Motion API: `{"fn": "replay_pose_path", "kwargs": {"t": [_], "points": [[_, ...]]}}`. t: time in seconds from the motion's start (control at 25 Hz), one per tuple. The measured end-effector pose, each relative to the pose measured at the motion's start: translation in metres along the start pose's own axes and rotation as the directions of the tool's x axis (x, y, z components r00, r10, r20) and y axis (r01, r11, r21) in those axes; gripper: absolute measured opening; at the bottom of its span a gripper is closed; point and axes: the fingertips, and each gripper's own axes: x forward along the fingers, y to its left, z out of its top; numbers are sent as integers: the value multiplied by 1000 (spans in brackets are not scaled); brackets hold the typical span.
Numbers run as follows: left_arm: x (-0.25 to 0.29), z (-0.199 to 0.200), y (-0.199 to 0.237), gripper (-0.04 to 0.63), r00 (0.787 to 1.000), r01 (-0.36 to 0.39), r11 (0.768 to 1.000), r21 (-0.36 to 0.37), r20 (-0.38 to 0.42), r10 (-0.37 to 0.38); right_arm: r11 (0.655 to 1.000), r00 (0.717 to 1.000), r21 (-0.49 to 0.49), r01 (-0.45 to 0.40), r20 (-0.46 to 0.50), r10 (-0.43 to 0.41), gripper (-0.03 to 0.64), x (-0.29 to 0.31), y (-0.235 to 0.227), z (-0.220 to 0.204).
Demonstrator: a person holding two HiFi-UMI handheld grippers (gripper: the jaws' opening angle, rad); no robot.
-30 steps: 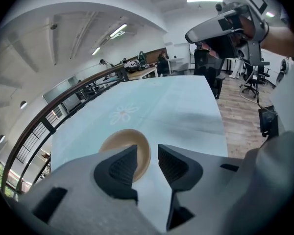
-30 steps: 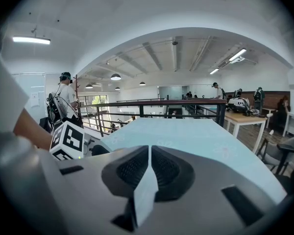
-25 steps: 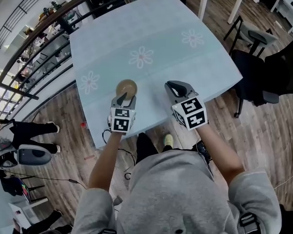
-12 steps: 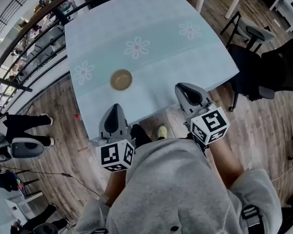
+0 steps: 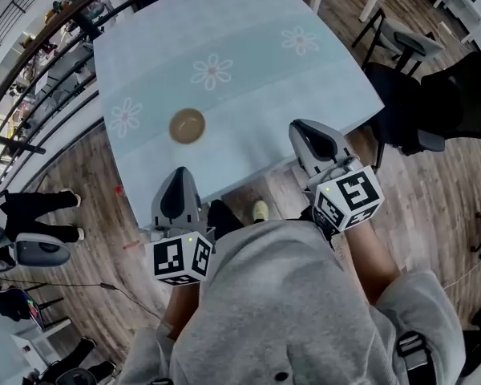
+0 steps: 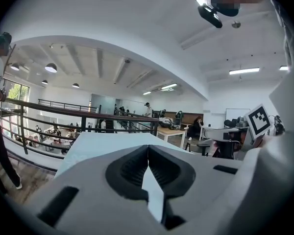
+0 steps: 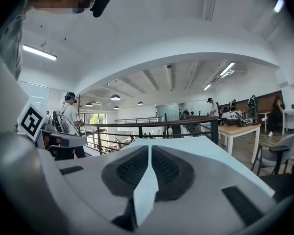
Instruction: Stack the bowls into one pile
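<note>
Your left tool [image 5: 179,181] and right tool [image 5: 308,132] are both closed, empty, held lower in frame than the brown bowl [image 5: 187,125] on the desk [image 5: 248,38].

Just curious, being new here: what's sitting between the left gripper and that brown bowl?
Nothing: in the head view, only bare pale-blue tablecloth lies between the left gripper and the bowl.

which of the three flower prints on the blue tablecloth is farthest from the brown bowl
The rightmost flower print in the head view. The other two lie close to the round brown bowl, one at its left, one beyond it.
</note>
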Motion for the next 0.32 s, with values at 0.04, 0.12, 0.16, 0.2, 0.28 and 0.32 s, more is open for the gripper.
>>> {"fn": "replay_pose_path", "kwargs": {"t": [0.04, 0.12, 0.16, 0.2, 0.28, 0.32], "points": [[0, 0, 1, 20, 1000, -1, 1000, 1, -2, 1, 1000, 1000, -1, 5, 2, -5, 38, -1, -2, 2], [0, 1, 3, 20, 1000, -3, 1000, -2, -3, 3, 1000, 1000, 2, 10, 5, -10, 38, -2, -4, 3], [0, 1, 3, 20, 1000, -3, 1000, -6, -3, 3, 1000, 1000, 2, 12, 4, -12, 38, -3, -4, 3], [-1, 1, 4, 20, 1000, -1, 1000, -11, -3, 1, 1000, 1000, 1, 13, 3, -13, 38, -3, -4, 3], [0, 1, 2, 20, 1000, 6, 1000, -23, -4, -6, 1000, 1000, -3, 11, -1, -11, 38, -5, -3, 1], [0, 0, 1, 20, 1000, 11, 1000, -29, -5, -11, 1000, 1000, -4, 10, -3, -10, 38, -5, -3, 0]]}}
